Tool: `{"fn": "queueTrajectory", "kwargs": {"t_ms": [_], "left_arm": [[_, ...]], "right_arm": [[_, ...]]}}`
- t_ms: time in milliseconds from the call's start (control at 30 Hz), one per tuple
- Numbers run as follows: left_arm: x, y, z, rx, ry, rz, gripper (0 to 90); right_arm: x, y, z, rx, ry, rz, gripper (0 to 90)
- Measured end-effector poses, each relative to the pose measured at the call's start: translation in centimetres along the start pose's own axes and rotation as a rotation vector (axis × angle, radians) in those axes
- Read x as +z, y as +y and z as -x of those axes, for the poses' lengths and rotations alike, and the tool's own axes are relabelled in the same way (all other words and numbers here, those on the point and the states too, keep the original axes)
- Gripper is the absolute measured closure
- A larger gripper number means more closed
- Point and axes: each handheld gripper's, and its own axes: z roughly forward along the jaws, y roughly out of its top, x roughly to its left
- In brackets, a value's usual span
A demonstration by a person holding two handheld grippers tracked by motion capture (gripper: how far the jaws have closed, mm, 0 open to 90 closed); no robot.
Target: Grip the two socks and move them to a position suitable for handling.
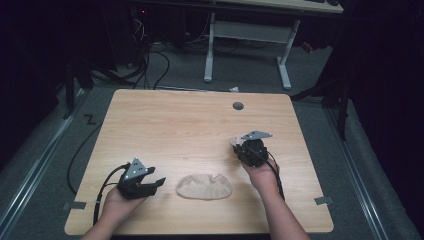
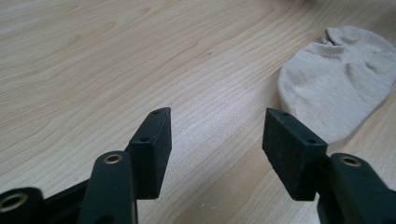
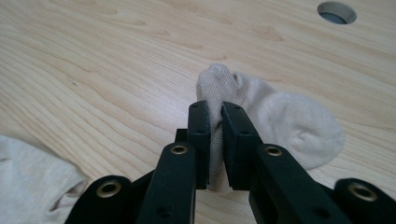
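A beige ankle sock (image 1: 204, 186) lies flat near the front middle of the wooden table (image 1: 175, 125); it also appears at the right of the left gripper view (image 2: 336, 79) and in the bottom left corner of the right gripper view (image 3: 32, 182). My left gripper (image 1: 159, 182) (image 2: 217, 126) rests just left of it, open, with bare wood between its jaws. A second beige sock (image 3: 285, 123) (image 1: 234, 141) is pinched at its cuff by my right gripper (image 3: 215, 112) (image 1: 243, 148), which is shut on it at the table's right middle. The rest of that sock trails on the wood.
A round grey cable hole (image 1: 238, 106) (image 3: 337, 12) sits near the table's far edge. Beyond the table stand a white desk frame (image 1: 247, 45) and loose floor cables (image 1: 150, 65). Dark curtains close in both sides.
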Motion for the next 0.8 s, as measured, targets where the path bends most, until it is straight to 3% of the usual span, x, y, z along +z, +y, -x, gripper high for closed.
{"fn": "queueTrajectory", "kwargs": {"t_ms": [500,800], "left_arm": [[0.1,0.0,0.0,0.002,-0.009,-0.002,42.5],[0.2,0.0,0.0,0.0,-0.012,-0.003,42.3]], "right_arm": [[-3.7,1.4,-0.6,-0.011,0.017,0.093,82.7],[-4.9,3.0,-1.9,-0.043,0.04,0.138,82.8]]}}
